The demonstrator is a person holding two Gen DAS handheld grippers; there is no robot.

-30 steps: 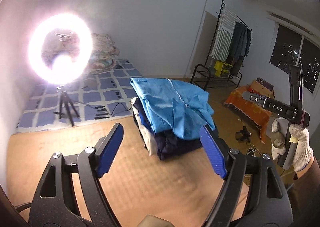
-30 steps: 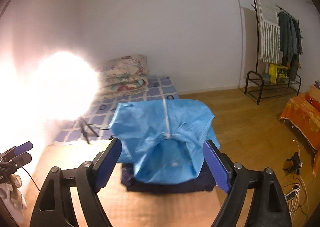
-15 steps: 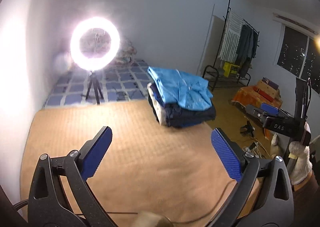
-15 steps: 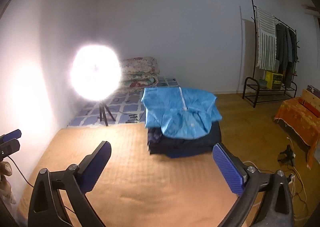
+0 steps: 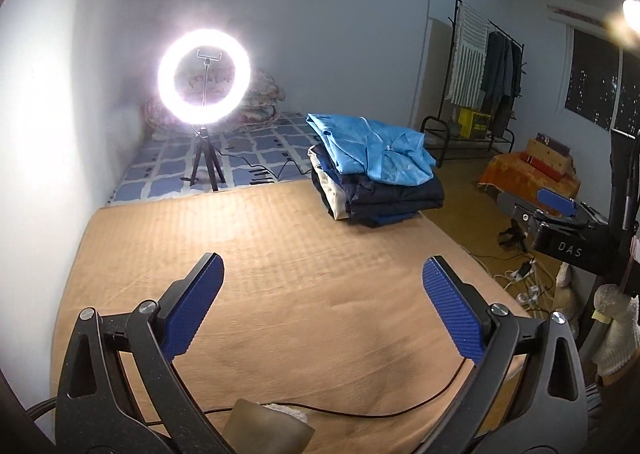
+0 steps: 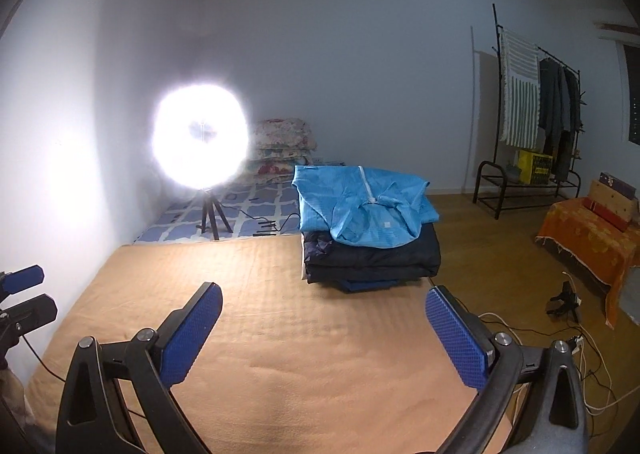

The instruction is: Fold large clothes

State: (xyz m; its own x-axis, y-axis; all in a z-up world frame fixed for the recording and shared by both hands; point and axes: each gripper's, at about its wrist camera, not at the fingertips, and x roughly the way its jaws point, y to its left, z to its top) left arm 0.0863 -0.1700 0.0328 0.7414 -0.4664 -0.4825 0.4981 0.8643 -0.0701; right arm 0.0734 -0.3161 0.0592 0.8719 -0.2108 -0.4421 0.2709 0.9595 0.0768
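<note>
A folded light blue garment (image 5: 372,150) lies on top of a stack of folded dark clothes (image 5: 392,198) at the far right corner of the tan mat (image 5: 280,274). It also shows in the right wrist view (image 6: 360,210) on the same stack (image 6: 372,262). My left gripper (image 5: 322,294) is open and empty, well back from the stack above the mat. My right gripper (image 6: 324,318) is open and empty too, also back from the stack. The right gripper shows at the right edge of the left wrist view (image 5: 560,210).
A lit ring light on a tripod (image 5: 204,82) stands behind the mat on a blue patterned mattress (image 5: 240,158). A clothes rack (image 6: 532,114), an orange-covered box (image 6: 588,234) and floor cables (image 6: 580,338) are on the right. A cable (image 5: 400,410) crosses the mat's near edge.
Both grippers have pulled back from the stack, which now looks smaller and farther away. Both stay open and empty.
</note>
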